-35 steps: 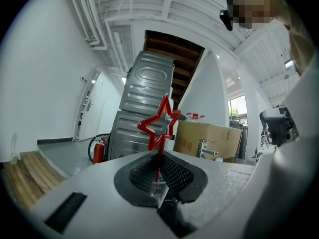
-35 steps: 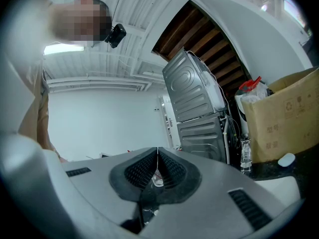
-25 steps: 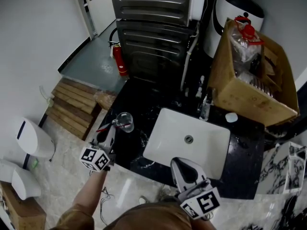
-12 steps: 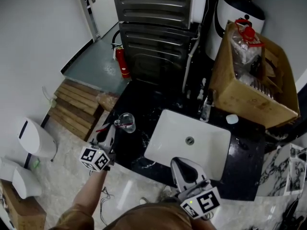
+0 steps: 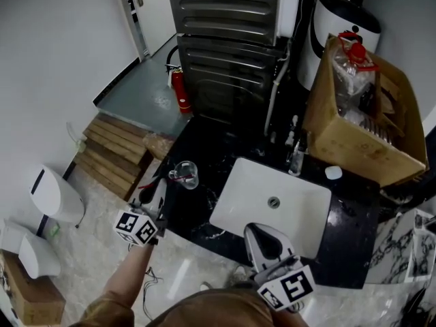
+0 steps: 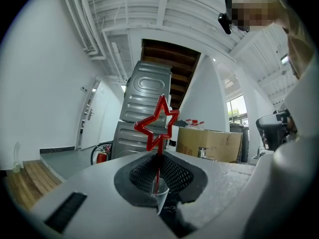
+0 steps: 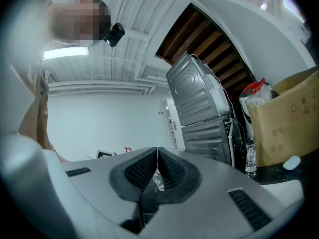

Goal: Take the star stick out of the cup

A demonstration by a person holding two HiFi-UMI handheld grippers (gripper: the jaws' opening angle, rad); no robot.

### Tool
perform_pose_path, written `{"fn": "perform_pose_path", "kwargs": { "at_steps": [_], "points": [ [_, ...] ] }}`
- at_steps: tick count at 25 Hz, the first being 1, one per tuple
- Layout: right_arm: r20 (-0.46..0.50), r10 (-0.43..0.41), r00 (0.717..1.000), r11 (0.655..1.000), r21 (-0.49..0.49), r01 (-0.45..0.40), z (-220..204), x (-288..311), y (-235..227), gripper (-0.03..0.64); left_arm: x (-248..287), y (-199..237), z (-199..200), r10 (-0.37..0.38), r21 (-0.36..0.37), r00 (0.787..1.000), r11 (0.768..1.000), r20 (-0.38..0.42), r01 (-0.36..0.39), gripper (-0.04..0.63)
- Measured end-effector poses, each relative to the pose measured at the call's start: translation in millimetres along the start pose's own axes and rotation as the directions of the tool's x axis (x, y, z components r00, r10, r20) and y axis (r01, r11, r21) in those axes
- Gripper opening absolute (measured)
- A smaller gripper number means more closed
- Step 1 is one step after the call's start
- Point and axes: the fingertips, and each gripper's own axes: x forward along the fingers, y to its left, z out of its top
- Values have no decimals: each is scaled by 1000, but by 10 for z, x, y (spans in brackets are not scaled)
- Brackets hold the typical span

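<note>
A clear cup stands on the black counter, left of the sink. My left gripper reaches level toward it from the front. Its jaws are shut on the thin stem of the red star stick. The star stands upright above the jaws in the left gripper view. The stem runs down toward the cup, which shows through the jaw gap; the stick's lower end is hidden. My right gripper hovers at the sink's front edge, shut with nothing held.
A white sink basin is set into the counter, with a faucet behind it. A cardboard box of bottles stands at the back right. Steel appliances, a red fire extinguisher and wooden pallets lie beyond.
My left gripper has lifted slightly with the star stick still in its jaws. The head view has drifted a little. The right gripper has stayed where it was.
</note>
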Motion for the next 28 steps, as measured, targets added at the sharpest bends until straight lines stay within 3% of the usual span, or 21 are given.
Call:
{"fn": "perform_pose_path", "kwargs": {
  "at_steps": [28],
  "points": [
    [9,86,996,996,5,-86,-7,60,327,3,-650,-190,641,11,-17,992,1000,123,-9,12]
  ]
}}
